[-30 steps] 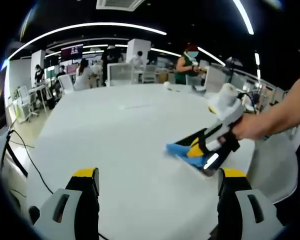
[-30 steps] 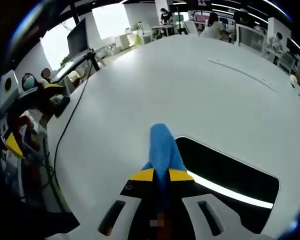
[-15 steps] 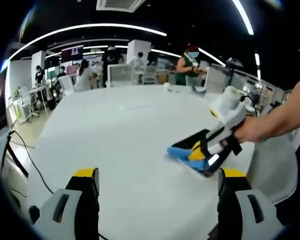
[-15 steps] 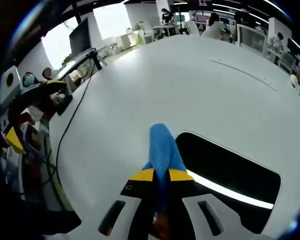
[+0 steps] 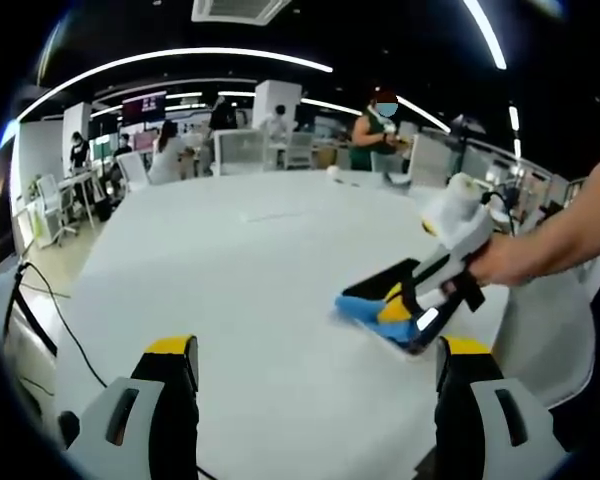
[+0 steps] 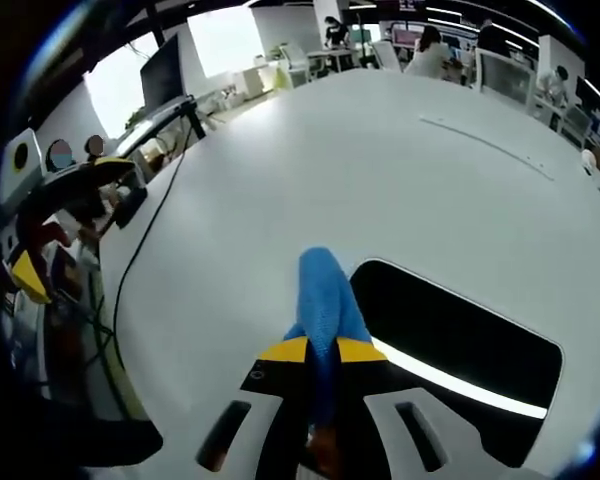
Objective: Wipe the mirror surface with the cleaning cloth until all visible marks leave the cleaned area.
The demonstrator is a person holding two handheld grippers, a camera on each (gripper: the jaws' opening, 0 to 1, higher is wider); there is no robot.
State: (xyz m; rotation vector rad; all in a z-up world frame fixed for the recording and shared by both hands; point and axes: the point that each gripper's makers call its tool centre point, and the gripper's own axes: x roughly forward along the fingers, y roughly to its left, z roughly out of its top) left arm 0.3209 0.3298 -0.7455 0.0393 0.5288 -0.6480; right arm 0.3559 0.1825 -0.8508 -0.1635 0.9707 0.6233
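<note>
Blue cleaning cloth (image 6: 325, 300) at edge of dark rectangular mirror (image 6: 460, 345), flat on table

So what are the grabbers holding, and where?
The right gripper pinches the blue cloth by its near end, beside the mirror. The left gripper is open, holding nothing.

We see a plain white table (image 6: 280, 170) across the middle of both views. The cleaning cloth (image 6: 325, 305) at lower centre of the right gripper view is solid bright blue, unpatterned. Beside it, the mirror (image 6: 460, 345) reads black with one white streak. The right gripper (image 6: 323, 350) has yellow tips on white-and-black jaws; the left gripper (image 5: 315, 350), at the bottom of its view, has the same yellow tips over pale grey. A black cable (image 5: 65, 325) crosses the table's lower left.
</note>
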